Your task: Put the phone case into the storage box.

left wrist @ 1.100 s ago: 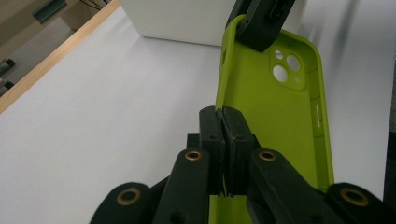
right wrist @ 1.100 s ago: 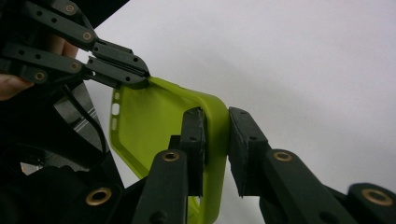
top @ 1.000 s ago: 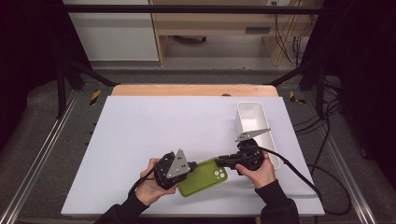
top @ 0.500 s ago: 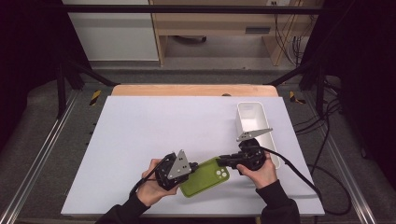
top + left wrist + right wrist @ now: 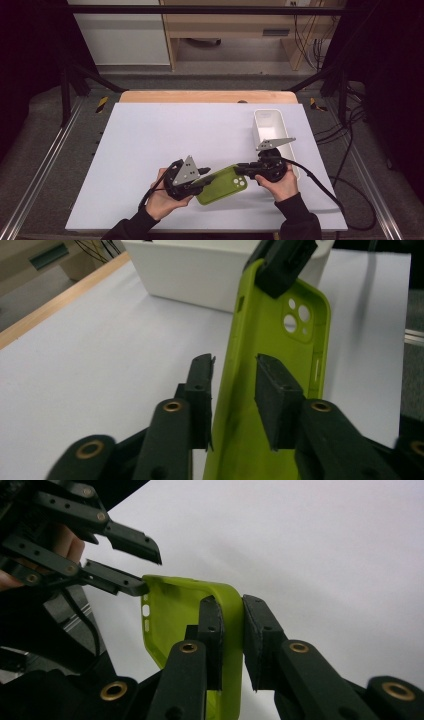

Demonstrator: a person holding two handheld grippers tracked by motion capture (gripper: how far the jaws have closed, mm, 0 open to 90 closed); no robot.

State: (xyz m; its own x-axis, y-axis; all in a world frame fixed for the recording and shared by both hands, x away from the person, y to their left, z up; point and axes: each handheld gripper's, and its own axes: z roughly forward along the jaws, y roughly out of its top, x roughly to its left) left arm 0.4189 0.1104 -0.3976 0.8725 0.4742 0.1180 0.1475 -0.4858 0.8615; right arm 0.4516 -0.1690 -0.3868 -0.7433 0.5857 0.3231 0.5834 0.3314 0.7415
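A: Start at the left. What is the left gripper [image 5: 204,176] doing?

B: Its jaws have just been opening. In the left gripper view they stand spread, with the green case [image 5: 272,370] between them. One pad has a clear gap to the case; the other sits very near the edge, and I cannot tell if it touches.

A: Where is the case?

B: Near the front edge of the table [image 5: 150,130], between the two grippers, tilted up off the white surface at its right end. Its back faces the left gripper's camera, with the camera cut-out towards the far end.

A: Any brand or writing on it?

B: None that I can read. The surface is plain green, with holes at the cut-out and slots along one side.

A: And the right gripper [image 5: 239,170]?

B: Its jaws are pressed together on the wall of the case at the cut-out end. The right gripper view shows both pads [image 5: 212,630] squeezing the green rim, hollow side towards the camera.

A: Further right?

B: A white bin [image 5: 270,125] stands just behind the right hand [image 5: 280,182], with no label that I can make out.
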